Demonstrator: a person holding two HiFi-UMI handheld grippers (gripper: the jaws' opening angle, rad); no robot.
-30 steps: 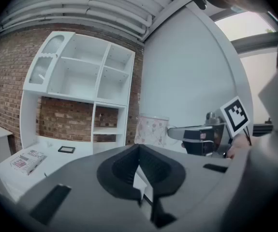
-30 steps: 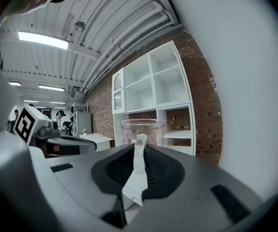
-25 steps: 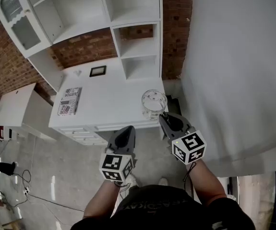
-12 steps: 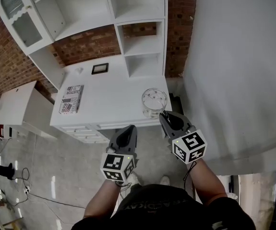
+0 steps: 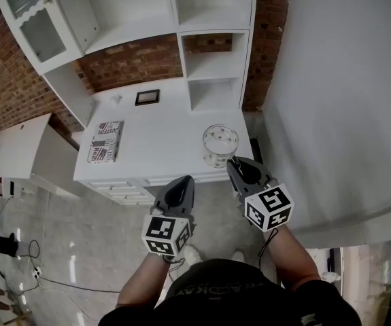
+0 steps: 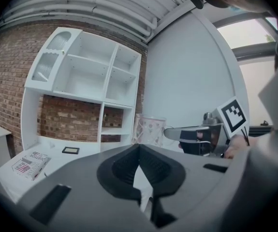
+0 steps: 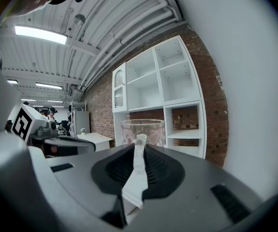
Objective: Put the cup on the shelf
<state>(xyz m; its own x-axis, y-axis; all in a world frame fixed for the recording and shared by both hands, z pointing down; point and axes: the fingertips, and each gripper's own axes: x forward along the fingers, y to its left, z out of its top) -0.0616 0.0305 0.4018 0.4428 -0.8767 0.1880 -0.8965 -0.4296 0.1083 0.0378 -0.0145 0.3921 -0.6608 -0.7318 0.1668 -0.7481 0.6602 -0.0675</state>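
A clear glass cup [image 5: 219, 145] hangs over the front right corner of the white desk [image 5: 161, 131], and my right gripper [image 5: 234, 163] is shut on its handle [image 7: 139, 161]. The right gripper view has the cup [image 7: 142, 131] straight ahead of the jaws, in front of the white shelf unit [image 7: 175, 88]. My left gripper [image 5: 179, 190] is beside it, short of the desk's front edge, shut and empty. From the left gripper view the cup [image 6: 149, 130] and the right gripper [image 6: 189, 133] appear to the right. The shelf unit [image 5: 212, 60] rises at the back of the desk with bare compartments.
A magazine [image 5: 105, 141] lies on the desk's left part, and a small black frame [image 5: 147, 98] lies near its back. Further left stands a low white side table [image 5: 18, 148]. A pale wall [image 5: 338, 100] runs close along the right. Brick wall shows behind the shelves.
The desk and shelf unit have slid right in the head view and sit nearer. Both grippers moved on toward the desk together, the cup now further in over its corner.
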